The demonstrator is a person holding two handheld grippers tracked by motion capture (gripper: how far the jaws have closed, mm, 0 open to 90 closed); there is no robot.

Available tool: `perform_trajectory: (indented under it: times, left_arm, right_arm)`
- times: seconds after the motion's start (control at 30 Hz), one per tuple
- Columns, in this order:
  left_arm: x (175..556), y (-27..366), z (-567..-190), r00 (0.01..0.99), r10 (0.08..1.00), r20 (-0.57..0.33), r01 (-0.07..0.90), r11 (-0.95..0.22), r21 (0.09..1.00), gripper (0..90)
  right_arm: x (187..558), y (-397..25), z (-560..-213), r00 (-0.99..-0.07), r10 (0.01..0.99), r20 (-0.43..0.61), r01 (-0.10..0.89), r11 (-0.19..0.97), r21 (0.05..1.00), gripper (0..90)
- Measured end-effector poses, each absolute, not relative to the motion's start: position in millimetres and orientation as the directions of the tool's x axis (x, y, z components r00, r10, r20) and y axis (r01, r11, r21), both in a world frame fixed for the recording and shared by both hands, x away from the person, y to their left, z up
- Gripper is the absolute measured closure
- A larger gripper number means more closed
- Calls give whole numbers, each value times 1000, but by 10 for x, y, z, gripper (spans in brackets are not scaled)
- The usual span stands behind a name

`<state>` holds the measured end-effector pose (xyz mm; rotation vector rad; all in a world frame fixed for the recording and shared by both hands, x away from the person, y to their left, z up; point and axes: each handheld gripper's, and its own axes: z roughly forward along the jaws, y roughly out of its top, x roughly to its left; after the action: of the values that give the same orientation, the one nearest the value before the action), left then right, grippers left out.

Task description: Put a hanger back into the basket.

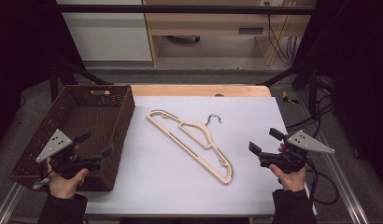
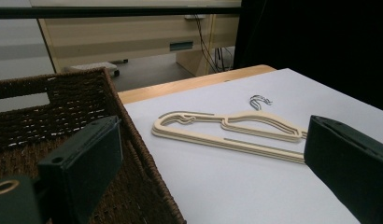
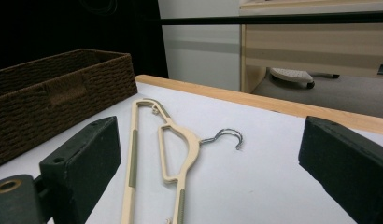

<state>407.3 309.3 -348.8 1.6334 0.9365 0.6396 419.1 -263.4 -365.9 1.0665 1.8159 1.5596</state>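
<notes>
We see the hanger (image 1: pixel 193 142) lying flat on the white table (image 1: pixel 147 182) between our left gripper (image 1: pixel 95 143) and right gripper (image 1: pixel 265 141), both jaws spread wide, touching nothing.

— What do we have beyond the worktop (image 1: pixel 199 90)?

— We see a grey floor (image 1: pixel 213 58), and past it pale wooden furniture (image 1: pixel 203 23) with a small grey label on its front. A white panel (image 1: pixel 108 32) stands to its left.

— And the sides?

— We find both sides dark, nearly black. A black bar (image 1: pixel 180 8) runs across the top of our high view, and black cables (image 1: pixel 278 39) hang at the furniture's right end.

— Anything on the floor?

— We notice 1 low grey base (image 3: pixel 290 75) by the furniture. The worktop itself has a light wooden edge under a white sheet (image 1: pixel 245 116), and the light falls evenly.
</notes>
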Motion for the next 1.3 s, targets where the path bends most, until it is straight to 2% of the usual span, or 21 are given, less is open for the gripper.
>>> perform_trajectory:
  times: [0.23, 0.27, 0.5, 0.9, 1.1, 1.3]
  left_arm:
    - [4088, 3089, -3499, 542, 838, -61, 260, -99, 960, 42]
    - [4087, 3093, -3501, 541, 839, -62, 261, -97, 960, 43]
    - [4093, 3094, -3504, 542, 838, -61, 262, -100, 960, 43]
    - [4097, 3074, -3509, 544, 838, -53, 264, -111, 958, 44]
    - [4098, 3064, -3514, 544, 837, -51, 266, -115, 957, 44]
    - [4108, 3056, -3527, 543, 838, -49, 273, -121, 954, 44]
  right_arm:
    - [4247, -2582, -3677, -549, 830, 96, 256, 58, 965, 97]
    - [4280, -2537, -3688, -550, 830, 95, 256, 59, 965, 123]
    - [4430, -2313, -3743, -566, 820, 85, 306, 113, 945, 155]
    - [4813, -1893, -4142, -590, 806, 47, 456, 285, 843, 300]
    - [4894, -1812, -4277, -575, 816, 62, 524, 309, 794, 356]
    - [4981, -1705, -4476, -601, 797, 58, 571, 377, 730, 456]
